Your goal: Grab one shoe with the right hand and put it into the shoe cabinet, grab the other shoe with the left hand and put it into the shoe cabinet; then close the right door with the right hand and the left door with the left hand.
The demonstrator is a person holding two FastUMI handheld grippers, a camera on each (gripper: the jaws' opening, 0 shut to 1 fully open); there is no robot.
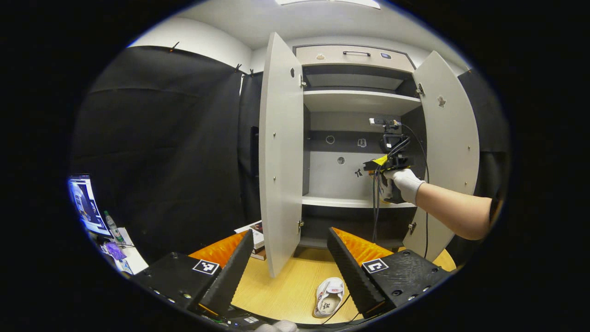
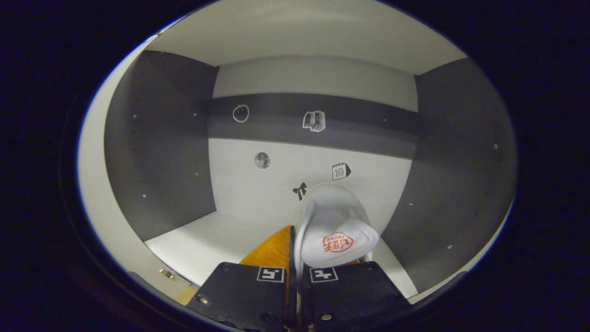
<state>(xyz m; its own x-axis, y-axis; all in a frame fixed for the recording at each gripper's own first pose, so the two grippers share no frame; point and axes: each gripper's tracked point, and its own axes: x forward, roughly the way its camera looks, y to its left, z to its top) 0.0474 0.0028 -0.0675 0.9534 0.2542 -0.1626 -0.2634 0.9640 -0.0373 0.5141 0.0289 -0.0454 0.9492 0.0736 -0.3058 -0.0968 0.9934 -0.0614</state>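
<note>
Holding one white shoe (image 2: 335, 230) pinched by its edge between both fingers, the right hand-held gripper (image 2: 295, 272) reaches inside the shoe cabinet (image 2: 156, 152), above the pale middle shelf (image 2: 207, 244). The shoe hangs in the air near the right inner wall, its red-printed insole facing the camera. Five small stickers dot the cabinet's back panel (image 2: 276, 184) in this view.

In the left gripper view, the left hand-held gripper (image 1: 290, 258) stands wide open, nothing between its two fingers, above the wooden bench (image 1: 286, 286). A second white shoe (image 1: 329, 297) lies on the bench just beside the gripper's right-hand finger, sole down. The cabinet's two doors are both swung open: the left door (image 1: 280, 157) and the right door (image 1: 449, 152). A gloved hand (image 1: 405, 183) on a bare forearm holds the other gripper in the middle compartment. One drawer (image 1: 355, 56) sits closed at the top. A monitor (image 1: 85, 203) and a bottle (image 1: 112, 226) stand far left.
</note>
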